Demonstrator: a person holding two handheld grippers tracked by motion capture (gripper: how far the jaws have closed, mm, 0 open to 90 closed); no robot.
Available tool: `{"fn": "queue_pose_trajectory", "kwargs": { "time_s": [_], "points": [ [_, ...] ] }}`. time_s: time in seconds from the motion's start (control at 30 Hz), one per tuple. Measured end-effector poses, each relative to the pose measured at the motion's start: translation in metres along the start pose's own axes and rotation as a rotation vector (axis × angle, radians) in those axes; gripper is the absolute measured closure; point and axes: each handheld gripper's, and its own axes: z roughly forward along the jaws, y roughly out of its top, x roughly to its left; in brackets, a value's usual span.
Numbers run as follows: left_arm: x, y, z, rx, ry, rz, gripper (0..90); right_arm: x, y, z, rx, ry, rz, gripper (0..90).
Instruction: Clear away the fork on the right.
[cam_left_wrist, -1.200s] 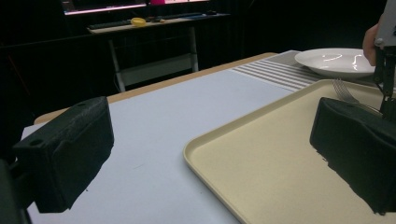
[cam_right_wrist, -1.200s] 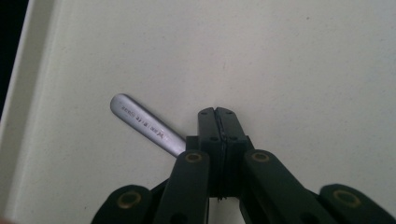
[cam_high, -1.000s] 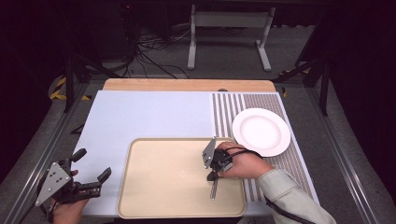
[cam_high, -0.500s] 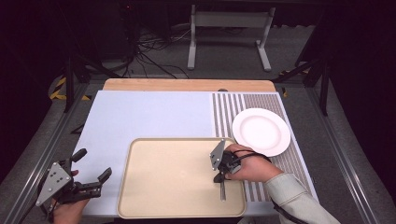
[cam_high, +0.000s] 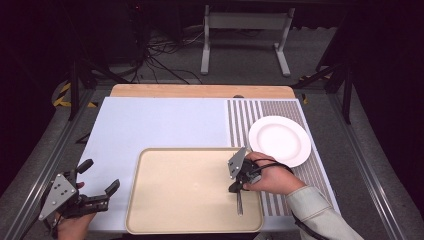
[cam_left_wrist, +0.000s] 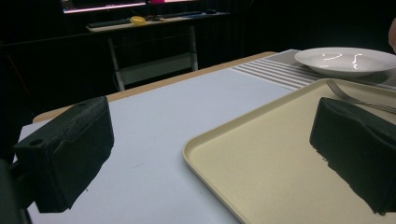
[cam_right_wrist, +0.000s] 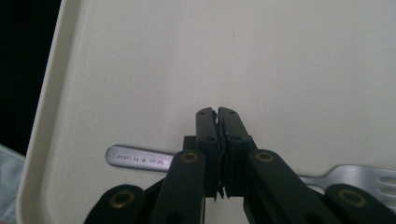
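Where the pale blue mat (cam_high: 160, 125) ends, a dark room surrounds the table (cam_high: 200, 91).

You are looking at a silver metal fork (cam_high: 239, 201) that is lying flat on the beige tray (cam_high: 185, 181), close to the tray's right rim and toward its near edge, with its handle pointing near in the high view. Your right gripper (cam_right_wrist: 217, 114) is standing over the middle of the fork with its jaws pressed together across it; in the right gripper view the stamped handle end is sticking out on one side and the tines on the other, both resting on the tray floor.
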Motion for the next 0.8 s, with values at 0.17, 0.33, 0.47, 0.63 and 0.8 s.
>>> {"fn": "queue_pose_trajectory", "kwargs": {
  "time_s": [0.17, 0.33, 0.47, 0.63, 0.8],
  "points": [
    [0.0, 0.0, -0.001, -0.001, -0.002, 0.0, 0.6, 0.004, 0.004, -0.024, -0.067, -0.075, -0.008, 79.7],
    [0.0, 0.0, -0.001, -0.003, 0.001, 0.0, 0.6, 0.01, 0.002, -0.046, -0.151, -0.181, 0.013, 61.1],
    [0.0, 0.001, -0.001, -0.003, 0.0, 0.001, 0.6, 0.013, -0.002, -0.056, -0.204, -0.249, 0.036, 50.2],
    [-0.001, 0.001, -0.001, -0.003, 0.0, 0.003, 0.6, 0.017, -0.013, -0.07, -0.264, -0.312, 0.081, 39.6],
    [0.0, 0.0, 0.0, -0.002, 0.001, 0.0, 0.6, 0.023, -0.028, -0.082, -0.338, -0.376, 0.127, 31.1]
  ]
}}
